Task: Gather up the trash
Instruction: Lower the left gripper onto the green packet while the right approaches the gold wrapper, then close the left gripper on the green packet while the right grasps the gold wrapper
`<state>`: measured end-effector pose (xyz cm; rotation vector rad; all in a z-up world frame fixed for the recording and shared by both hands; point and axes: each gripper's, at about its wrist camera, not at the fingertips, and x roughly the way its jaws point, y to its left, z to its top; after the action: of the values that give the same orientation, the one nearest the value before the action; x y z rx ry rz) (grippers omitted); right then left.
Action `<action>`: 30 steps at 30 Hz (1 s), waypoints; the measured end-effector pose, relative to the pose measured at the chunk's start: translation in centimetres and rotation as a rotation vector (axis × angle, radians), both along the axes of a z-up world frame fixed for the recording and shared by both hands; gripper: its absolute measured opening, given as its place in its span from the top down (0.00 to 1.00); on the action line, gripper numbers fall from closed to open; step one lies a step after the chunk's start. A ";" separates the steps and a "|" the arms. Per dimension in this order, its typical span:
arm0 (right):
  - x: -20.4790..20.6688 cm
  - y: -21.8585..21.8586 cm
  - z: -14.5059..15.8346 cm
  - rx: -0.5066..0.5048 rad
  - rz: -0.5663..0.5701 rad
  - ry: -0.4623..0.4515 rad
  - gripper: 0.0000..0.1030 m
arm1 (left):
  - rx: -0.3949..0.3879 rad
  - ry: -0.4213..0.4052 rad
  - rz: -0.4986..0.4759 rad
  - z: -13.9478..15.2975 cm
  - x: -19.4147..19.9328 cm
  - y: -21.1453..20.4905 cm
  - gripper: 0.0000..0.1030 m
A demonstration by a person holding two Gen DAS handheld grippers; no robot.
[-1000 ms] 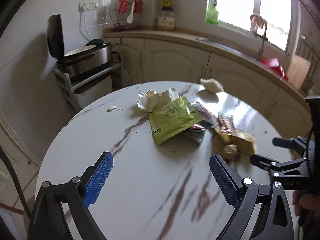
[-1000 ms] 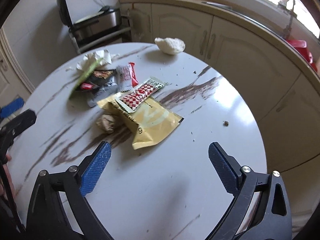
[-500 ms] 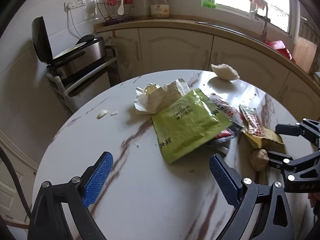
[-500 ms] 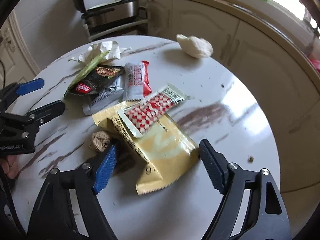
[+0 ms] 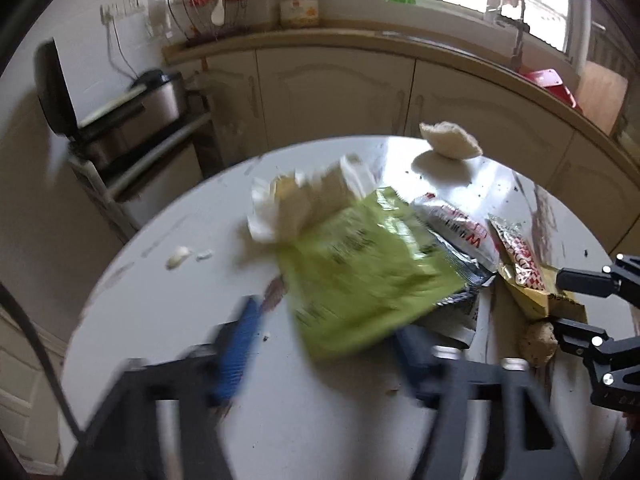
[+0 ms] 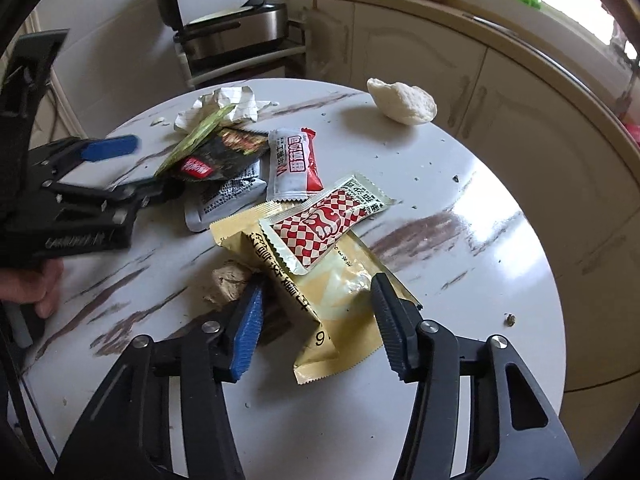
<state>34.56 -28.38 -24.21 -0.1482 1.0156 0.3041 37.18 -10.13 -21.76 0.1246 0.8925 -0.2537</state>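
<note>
Straddling the gold packet [image 6: 320, 312] with jaws narrowed but not yet seen to pinch, the right gripper [image 6: 316, 320] is set at the pile's near edge; the left gripper [image 5: 324, 344], blurred, is brought half-closed about the green bag [image 5: 360, 264]. Nothing has been collected: all wrappers lie on the table [image 6: 460, 320]. Half a second earlier both were wider and farther back.

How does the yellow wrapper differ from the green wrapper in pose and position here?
The yellow wrapper lies creased between the right gripper's open fingers, under a red-checked sachet. The green wrapper lies over darker packets, against crumpled paper, ahead of the left gripper. Both are empty, on the table.
</note>
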 end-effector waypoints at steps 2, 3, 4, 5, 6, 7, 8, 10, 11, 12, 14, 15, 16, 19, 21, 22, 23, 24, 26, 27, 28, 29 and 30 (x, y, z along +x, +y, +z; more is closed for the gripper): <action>-0.1 -0.1 0.1 0.008 0.003 0.000 0.57 | -0.013 -0.003 -0.013 0.1 0.2 0.2 0.71; -0.2 -0.1 0.2 0.012 0.004 -0.001 0.60 | -0.017 -0.002 -0.024 0.1 0.2 0.2 0.75; -0.3 -0.2 0.3 0.020 0.005 -0.002 0.62 | -0.021 -0.002 -0.032 0.1 0.2 0.1 0.81; -0.4 -0.2 0.3 0.024 0.004 -0.004 0.63 | -0.023 -0.005 -0.036 0.1 0.2 0.2 0.86; -0.5 -0.3 0.3 0.030 0.002 -0.006 0.65 | -0.033 -0.005 -0.038 0.1 0.1 0.3 0.88; -0.7 -0.4 0.4 0.036 0.002 -0.008 0.67 | -0.048 -0.003 -0.038 0.1 0.1 0.6 0.91; -0.7 -0.4 0.4 0.040 0.002 -0.008 0.68 | -0.058 -0.001 -0.035 0.2 0.1 0.7 0.94; -1.0 -0.6 0.5 0.055 0.001 -0.007 0.73 | -0.075 0.001 -0.033 0.3 -0.1 1.1 0.95; -1.1 -0.7 0.6 0.065 0.001 -0.006 0.75 | -0.084 0.001 -0.034 0.5 -0.4 1.4 0.96; -1.3 -0.8 0.6 0.075 0.001 -0.004 0.77 | -0.088 0.000 -0.032 0.5 -0.6 1.5 0.96; -1.4 -1.0 0.6 0.084 0.000 -0.003 0.77 | -0.093 -0.005 -0.032 0.7 -1.1 1.8 0.96; -1.4 -1.1 0.6 0.088 -0.002 -0.003 0.77 | -0.101 -0.004 -0.027 0.7 -1.2 2.0 0.96; -1.3 -1.1 0.6 0.091 -0.003 -0.002 0.77 | -0.101 -0.004 -0.022 0.7 -1.2 2.2 0.95; -1.4 -0.7 0.6 0.078 0.017 -0.004 0.75 | -0.086 0.002 0.003 0.7 -1.2 2.3 0.89; -1.3 -0.5 0.6 0.061 0.019 -0.008 0.63 | -0.068 -0.004 0.005 0.9 -1.1 2.0 0.73; -1.2 -0.5 0.5 0.052 0.013 -0.011 0.45 | -0.064 -0.011 0.008 1.0 -1.0 1.7 0.57; -1.1 -0.5 0.4 0.040 0.007 -0.016 0.38 | -0.067 -0.019 0.009 1.0 -0.8 1.5 0.50; -0.9 -0.5 0.4 0.038 0.006 -0.021 0.34 | -0.067 -0.026 0.009 1.1 -0.7 1.4 0.49; -0.4 -0.7 0.3 0.041 0.006 -0.018 0.34 | -0.051 -0.029 0.011 1.1 -0.1 1.1 0.49; -0.1 -0.7 0.3 0.043 0.012 -0.018 0.34 | -0.051 -0.030 0.007 1.1 0.2 1.0 0.49; 0.2 -0.6 0.2 0.040 0.019 -0.017 0.34 | -0.053 -0.035 0.002 1.2 0.5 0.8 0.49; 0.7 -0.4 0.0 0.026 0.029 -0.007 0.34 | -0.051 -0.039 -0.006 1.2 0.8 0.6 0.52; 1.0 -0.1 -0.3 0.006 0.041 0.002 0.34 | -0.046 -0.040 -0.020 1.2 1.0 0.2 0.53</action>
<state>35.51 -28.52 -24.51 -0.1631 1.0149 0.3446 38.19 -9.94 -20.57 0.0953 0.8458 -0.2891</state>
